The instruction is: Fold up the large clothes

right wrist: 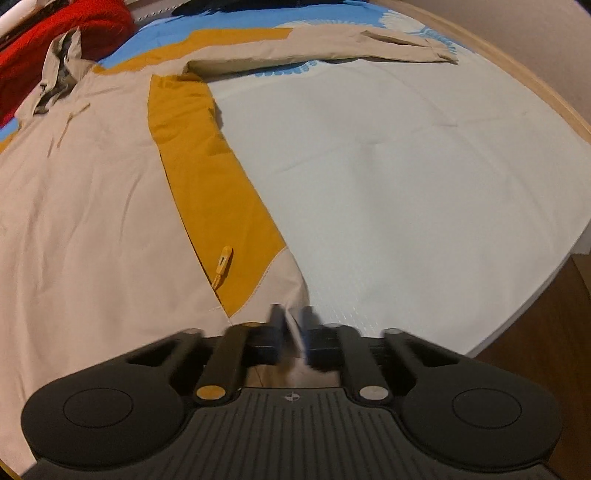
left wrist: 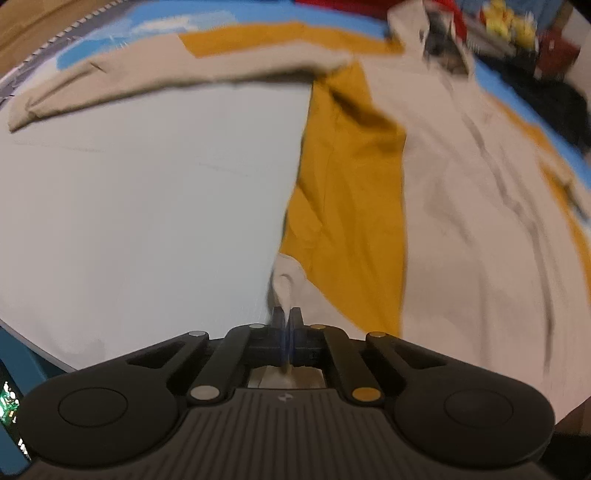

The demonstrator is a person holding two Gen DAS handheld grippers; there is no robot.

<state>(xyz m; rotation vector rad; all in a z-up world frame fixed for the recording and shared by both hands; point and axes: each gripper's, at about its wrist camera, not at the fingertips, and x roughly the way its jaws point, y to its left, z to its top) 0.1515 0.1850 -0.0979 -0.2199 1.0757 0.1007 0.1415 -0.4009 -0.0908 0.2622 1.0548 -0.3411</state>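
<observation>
left gripper (left wrist: 286, 319) pinching jacket (left wrist: 461, 206) hem, right gripper (right wrist: 291, 325) likewise

Jacket (left wrist: 461, 206) smeared by blur — right edge cuts it off; clutter (left wrist: 517, 33) beyond unreadable, right hand-held gripper (right wrist: 291, 325) fingertips blurred too.

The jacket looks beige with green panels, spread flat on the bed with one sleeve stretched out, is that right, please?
Not quite: the panels on the jacket are mustard yellow, not green, as the right wrist view shows clearly. The rest holds: it is beige, spread flat on the bed, with one sleeve stretched out.
</observation>
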